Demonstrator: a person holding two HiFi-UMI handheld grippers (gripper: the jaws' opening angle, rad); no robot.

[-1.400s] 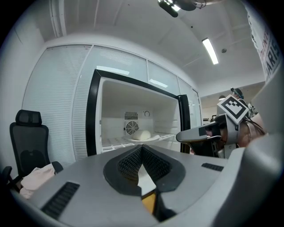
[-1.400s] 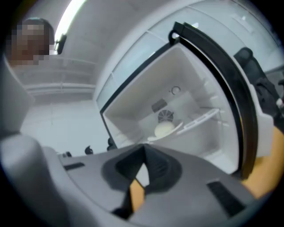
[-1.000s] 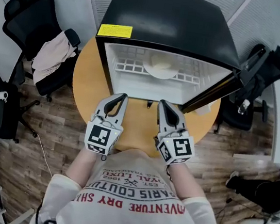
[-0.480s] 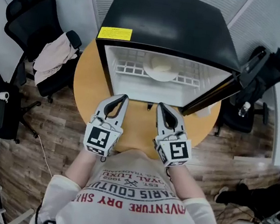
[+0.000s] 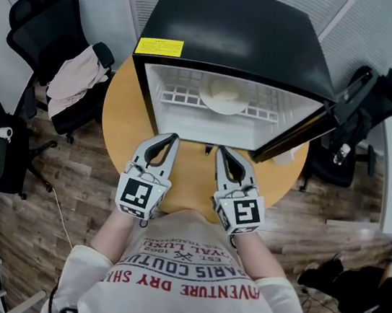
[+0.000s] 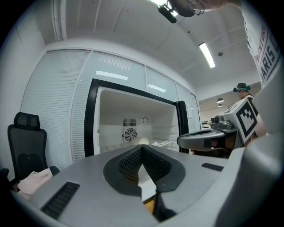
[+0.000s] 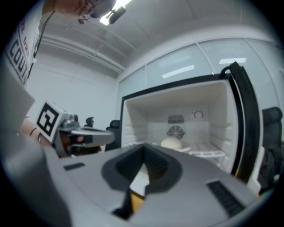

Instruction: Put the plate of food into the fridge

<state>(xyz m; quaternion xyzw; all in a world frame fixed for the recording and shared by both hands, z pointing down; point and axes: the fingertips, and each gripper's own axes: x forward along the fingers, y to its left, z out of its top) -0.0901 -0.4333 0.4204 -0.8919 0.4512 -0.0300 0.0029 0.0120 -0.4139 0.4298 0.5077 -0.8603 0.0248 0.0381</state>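
A chair (image 5: 38, 19) with a cloth over it stands left of the round desk (image 5: 118, 129), well apart from the work.

The left gripper (image 5: 172, 137) hovers over the desk just in front of the fridge (image 5: 236, 34). Its jaws are closed tip to tip, with nothing between them.

The plate (image 5: 224, 100) of food (image 5: 227, 93) sits on the wire shelf (image 5: 183, 98) inside the fridge, about midway across and toward the back. Neither gripper touches it. The placing step looks done.

The right gripper (image 5: 220, 149) hovers just beside the left one, also in front of the opening. Its jaws are pressed together and empty too.

The door (image 5: 298, 134) stands wide open at the right, its edge reaching out over the desk's rim.

What probably remains is closing the fridge. The right gripper is the nearer of the 2. It would need to go round the outer face of the door and push it leftward until it seals, with both grippers clear of the opening as it swings.
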